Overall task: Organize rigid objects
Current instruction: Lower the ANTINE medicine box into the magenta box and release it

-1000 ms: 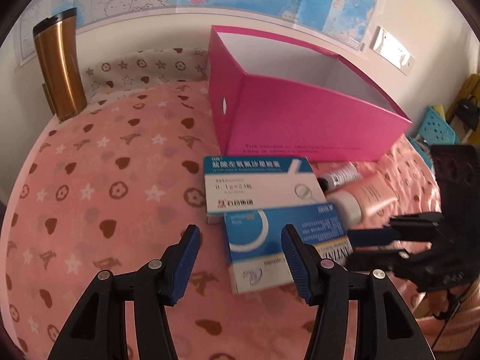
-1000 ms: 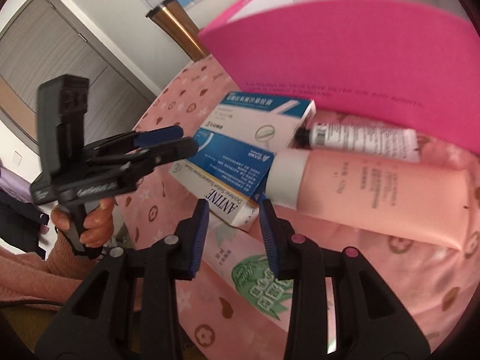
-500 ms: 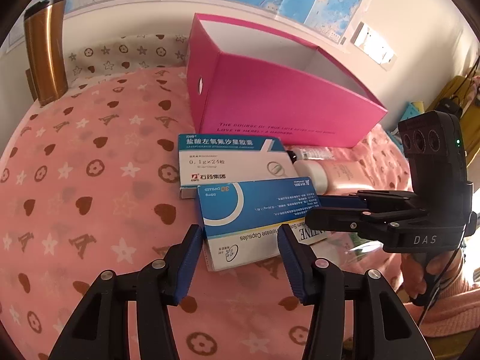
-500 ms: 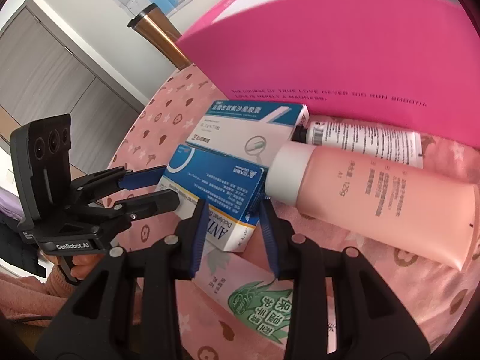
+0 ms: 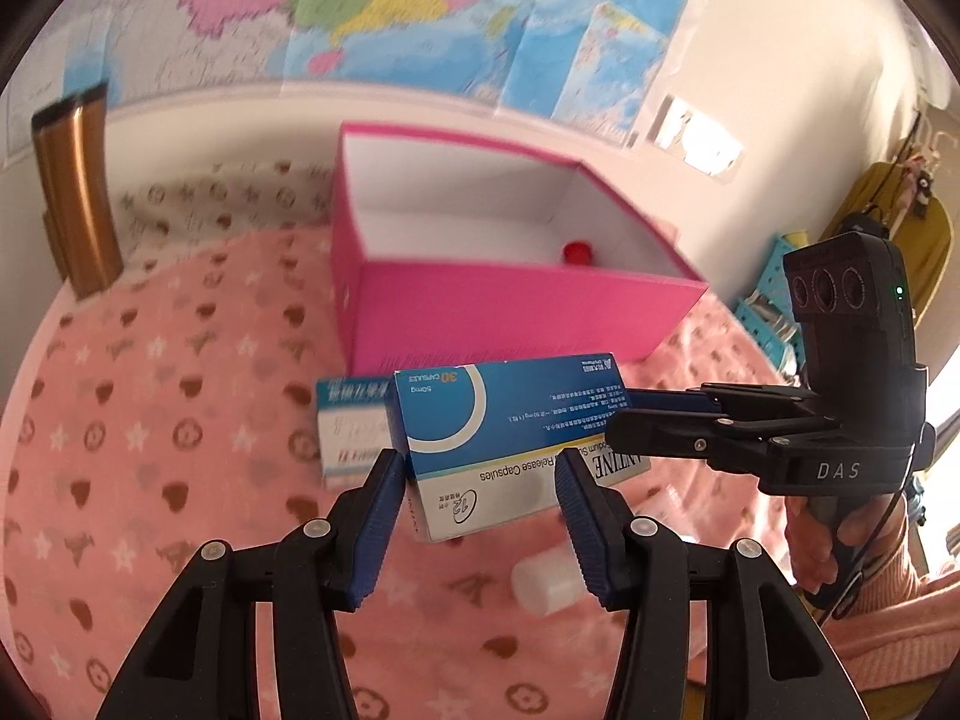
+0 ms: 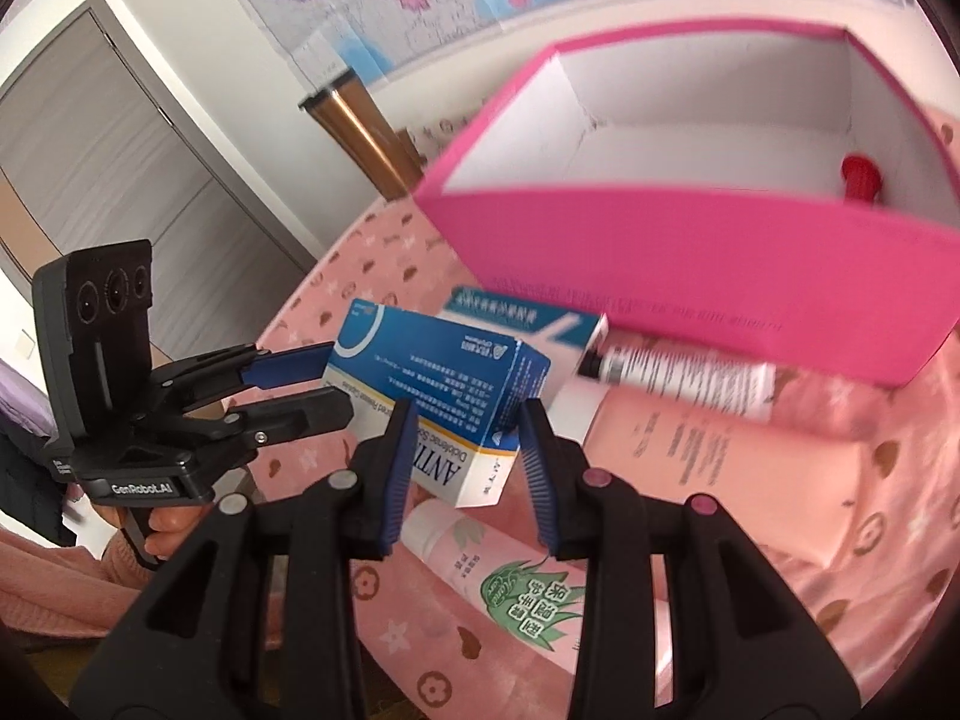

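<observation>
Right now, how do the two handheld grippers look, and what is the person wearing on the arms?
Both are black plastic. The left gripper and the right gripper have ribbed blue pads on their jaws and silver or pinkish rivets on the arms. Seen from the other side, each carries a black block with three round lenses; one is marked "DAS", one "GenRobot.AI". A thin black cable hangs by the right one. The sleeves are pink ribbed knit.

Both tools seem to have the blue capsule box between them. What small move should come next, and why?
Probably carry the blue capsule box forward over the pink box's near wall. It looks raised off the pink cloth, gripped at one end by the left tool and at the other by the right tool, and the open pink box sits just behind with room inside.
</observation>
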Motion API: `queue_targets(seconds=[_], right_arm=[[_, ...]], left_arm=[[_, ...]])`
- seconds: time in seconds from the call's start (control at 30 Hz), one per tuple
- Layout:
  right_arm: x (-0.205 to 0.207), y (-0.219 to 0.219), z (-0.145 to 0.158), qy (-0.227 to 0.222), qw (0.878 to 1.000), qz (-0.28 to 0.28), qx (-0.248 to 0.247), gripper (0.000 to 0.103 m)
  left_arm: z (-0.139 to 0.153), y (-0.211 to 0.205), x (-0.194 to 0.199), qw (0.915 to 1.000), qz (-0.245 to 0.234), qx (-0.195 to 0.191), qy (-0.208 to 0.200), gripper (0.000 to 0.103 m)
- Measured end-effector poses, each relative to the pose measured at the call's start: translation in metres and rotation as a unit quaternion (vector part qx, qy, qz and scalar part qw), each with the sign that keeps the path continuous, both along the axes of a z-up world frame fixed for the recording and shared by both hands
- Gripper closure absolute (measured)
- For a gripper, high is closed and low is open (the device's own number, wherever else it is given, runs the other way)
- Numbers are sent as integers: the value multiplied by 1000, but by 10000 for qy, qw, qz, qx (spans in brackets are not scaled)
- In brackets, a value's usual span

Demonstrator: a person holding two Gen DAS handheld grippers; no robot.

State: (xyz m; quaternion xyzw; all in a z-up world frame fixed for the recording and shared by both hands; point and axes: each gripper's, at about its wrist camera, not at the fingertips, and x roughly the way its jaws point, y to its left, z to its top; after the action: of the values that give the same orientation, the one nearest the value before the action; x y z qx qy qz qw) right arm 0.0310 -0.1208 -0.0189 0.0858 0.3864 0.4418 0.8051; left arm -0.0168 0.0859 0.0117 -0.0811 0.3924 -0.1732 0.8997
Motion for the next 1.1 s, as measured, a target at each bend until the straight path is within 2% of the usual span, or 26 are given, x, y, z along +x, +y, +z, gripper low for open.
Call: queue_targets(seconds=[0.13,0.53,0.8,1.1], right_arm=[[2,-10,21,-288,9995,-129,29,65],[30,-21,63,-732,9968,-290,106,65],[67,-19,68,-538,9977,-367,204,65],[105,-10,53,-112,9992,-335,174,65]], left_arm=[[15,-7,9,9997,-76,-8,-230,51],[52,-14,50,9977,-44,179,-656,51],[52,-10,82,9985,44,160,-521,51],[42,-9,115,9989,200,344,-257,51]])
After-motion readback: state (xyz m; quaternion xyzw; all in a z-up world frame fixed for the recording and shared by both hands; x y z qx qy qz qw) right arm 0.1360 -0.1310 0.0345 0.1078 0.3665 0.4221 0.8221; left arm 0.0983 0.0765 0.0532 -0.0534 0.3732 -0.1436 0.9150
